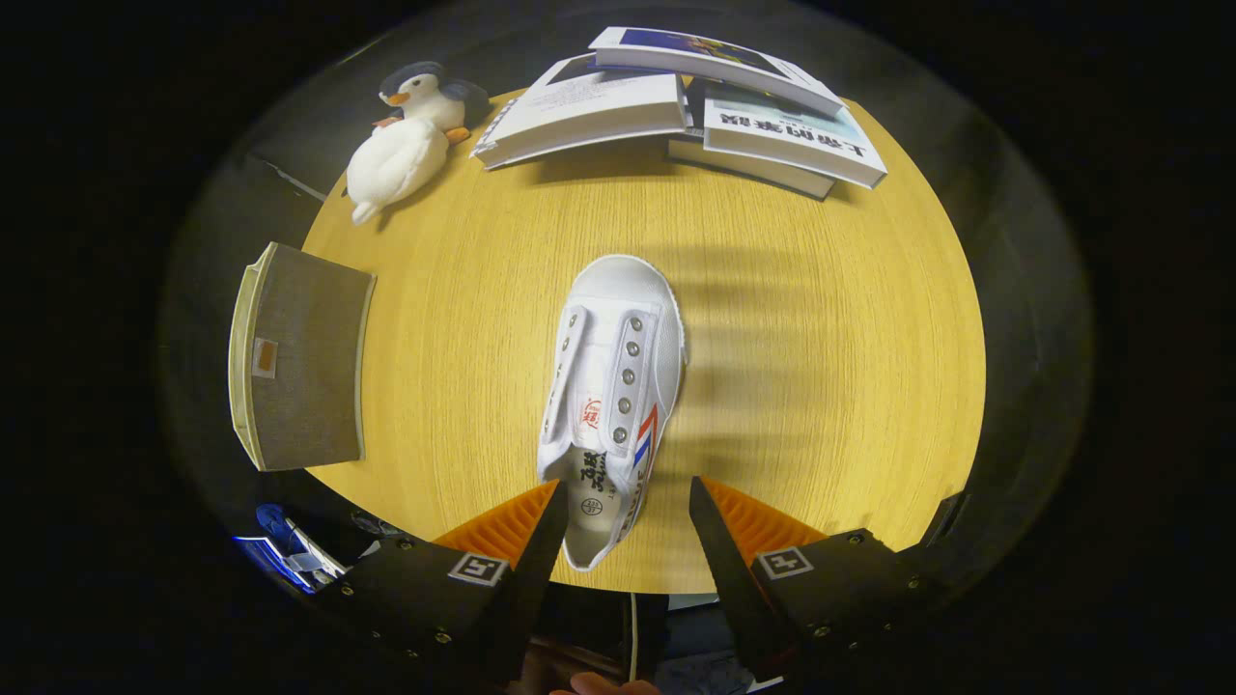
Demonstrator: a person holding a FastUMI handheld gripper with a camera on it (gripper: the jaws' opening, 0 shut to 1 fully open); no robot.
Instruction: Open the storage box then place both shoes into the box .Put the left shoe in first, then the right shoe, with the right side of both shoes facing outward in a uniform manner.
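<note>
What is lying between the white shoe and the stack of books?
Nothing: in the gripper view, bare table separates the white shoe from the books. The gripper is open, the shoe's heel between its fingers.

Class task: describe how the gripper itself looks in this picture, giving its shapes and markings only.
The gripper has two wedge-shaped fingers tapering to points, with ribbed inner faces. Each joins a dark angular body fixed with small screws, and each body carries a square black-and-white marker tag.
</note>
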